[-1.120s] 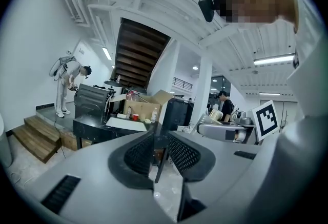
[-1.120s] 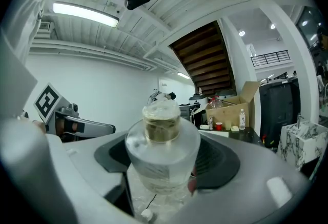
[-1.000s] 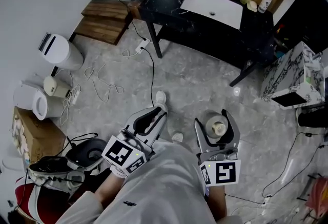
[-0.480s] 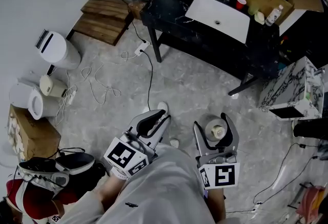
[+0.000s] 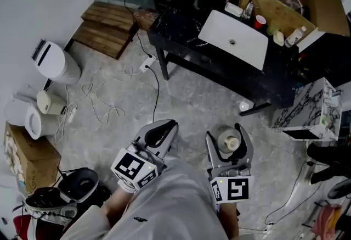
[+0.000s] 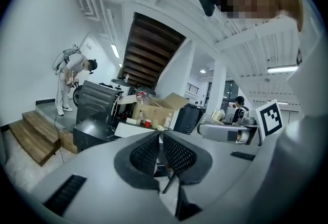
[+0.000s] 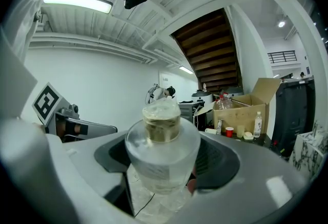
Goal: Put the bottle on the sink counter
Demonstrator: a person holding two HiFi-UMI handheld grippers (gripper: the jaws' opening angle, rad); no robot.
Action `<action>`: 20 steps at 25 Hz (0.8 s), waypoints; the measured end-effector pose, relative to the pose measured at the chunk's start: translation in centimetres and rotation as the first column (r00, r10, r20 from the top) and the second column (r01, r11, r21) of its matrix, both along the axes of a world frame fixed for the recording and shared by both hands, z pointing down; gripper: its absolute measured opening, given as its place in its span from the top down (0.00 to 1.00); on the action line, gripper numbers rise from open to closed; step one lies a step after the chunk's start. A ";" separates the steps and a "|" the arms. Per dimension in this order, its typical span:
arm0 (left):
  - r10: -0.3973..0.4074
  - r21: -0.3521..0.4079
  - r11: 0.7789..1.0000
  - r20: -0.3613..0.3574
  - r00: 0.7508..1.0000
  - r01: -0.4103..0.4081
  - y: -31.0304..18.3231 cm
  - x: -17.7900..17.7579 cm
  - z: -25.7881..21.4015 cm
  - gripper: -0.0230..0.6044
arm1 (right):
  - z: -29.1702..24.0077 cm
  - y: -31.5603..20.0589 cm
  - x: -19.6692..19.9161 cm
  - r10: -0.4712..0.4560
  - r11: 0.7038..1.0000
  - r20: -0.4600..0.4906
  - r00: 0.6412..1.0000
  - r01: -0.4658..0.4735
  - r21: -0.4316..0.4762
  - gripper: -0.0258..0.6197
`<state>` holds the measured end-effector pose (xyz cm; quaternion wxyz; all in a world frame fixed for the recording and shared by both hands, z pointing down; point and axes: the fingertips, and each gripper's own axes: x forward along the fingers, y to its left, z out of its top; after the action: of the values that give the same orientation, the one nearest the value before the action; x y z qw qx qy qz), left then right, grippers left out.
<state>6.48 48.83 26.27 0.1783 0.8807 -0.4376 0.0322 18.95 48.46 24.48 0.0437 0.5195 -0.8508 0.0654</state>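
Left gripper (image 5: 170,124) jaws just closing, empty; sink counter (image 5: 181,30) nearer.

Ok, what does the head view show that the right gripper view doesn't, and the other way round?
Only the head view: the floor, with a white bin, loose cables and low wooden steps.
Only the right gripper view: the ceiling light, the underside of a staircase, and the fingers pressed against the bottle's sides.
Both: the bottle, the sink counter, the red cup on it and the open cardboard box behind.
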 end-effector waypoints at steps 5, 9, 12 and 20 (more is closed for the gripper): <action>0.007 0.016 1.000 -0.015 1.000 -0.007 -4.5 -2.2 -0.4 0.94 | -0.2 -4.2 -1.9 0.020 1.000 -0.002 1.000 -0.020 0.001 0.42; 0.012 0.026 1.000 -0.011 1.000 -0.011 -7.9 -4.2 -0.5 0.94 | -0.6 -7.5 -3.9 0.025 1.000 -0.001 1.000 -0.025 0.018 0.42; 0.014 0.035 0.999 -0.009 1.000 -0.014 -10.0 -5.7 -0.5 0.95 | -0.4 -9.8 -5.4 0.025 0.999 -0.012 1.000 -0.024 0.026 0.42; -0.044 0.029 0.999 -0.024 0.999 0.045 -14.2 -11.3 0.0 0.95 | 0.2 -14.3 -9.7 0.018 1.000 -0.011 1.000 -0.018 0.016 0.42</action>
<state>-4.86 34.60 26.23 0.1711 0.8736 -0.4553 0.0117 9.27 34.15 24.64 0.0436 0.5277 -0.8465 0.0561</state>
